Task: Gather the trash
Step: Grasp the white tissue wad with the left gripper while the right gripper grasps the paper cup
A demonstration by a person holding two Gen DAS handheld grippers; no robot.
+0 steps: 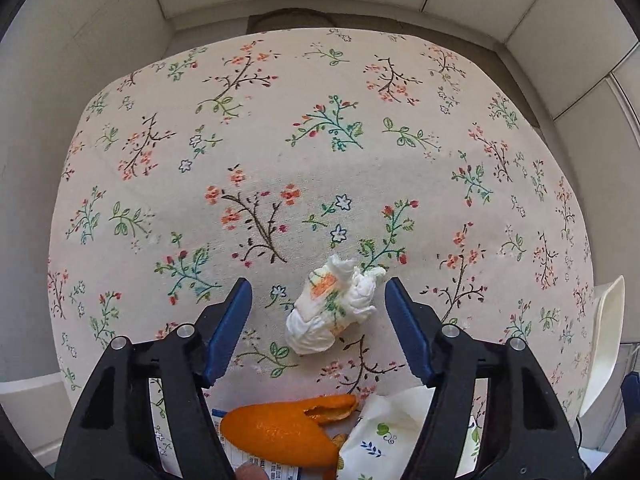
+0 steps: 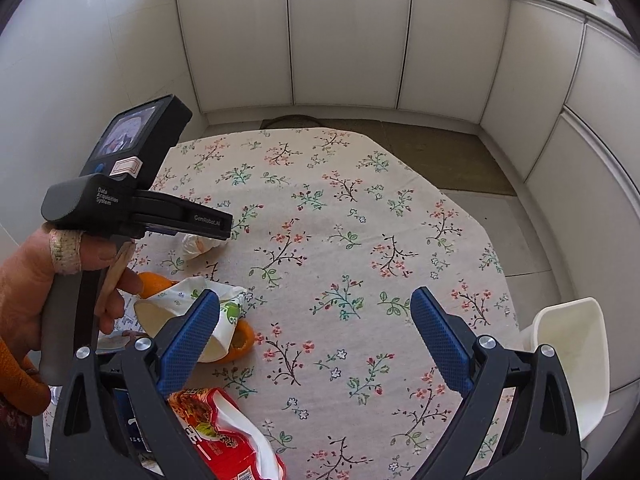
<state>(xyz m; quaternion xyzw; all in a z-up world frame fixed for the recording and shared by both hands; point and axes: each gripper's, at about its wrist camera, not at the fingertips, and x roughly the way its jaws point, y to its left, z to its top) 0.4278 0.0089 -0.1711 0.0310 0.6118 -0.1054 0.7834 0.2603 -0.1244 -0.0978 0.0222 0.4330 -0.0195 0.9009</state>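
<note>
The left wrist view looks steeply down on a crumpled tissue [image 1: 334,308], which lies on the tablecloth [image 1: 280,140] between the two blue pads of the left gripper [image 1: 319,322]; the jaws stand apart on both sides of it and do not touch it, so nothing is gripped yet. I think the main risk is that the pads close too high and only pinch a loose fold, so the light tissue slips out or tears. The pads may also catch the cloth under it and pull it into a wrinkle. Just near the tissue lie an orange peel [image 1: 280,432] and a printed paper wrapper [image 1: 384,436], and a careless move can push them. In the right wrist view the right gripper [image 2: 316,338] is open and empty above the table, with a red snack bag [image 2: 224,436] under its left finger, and a hand [image 2: 48,288] holds the left tool. The table has a pale cloth with small flowers, a white chair [image 2: 572,356] stands at its right side, and white cabinets [image 2: 348,32] stand behind on a grey floor.
</note>
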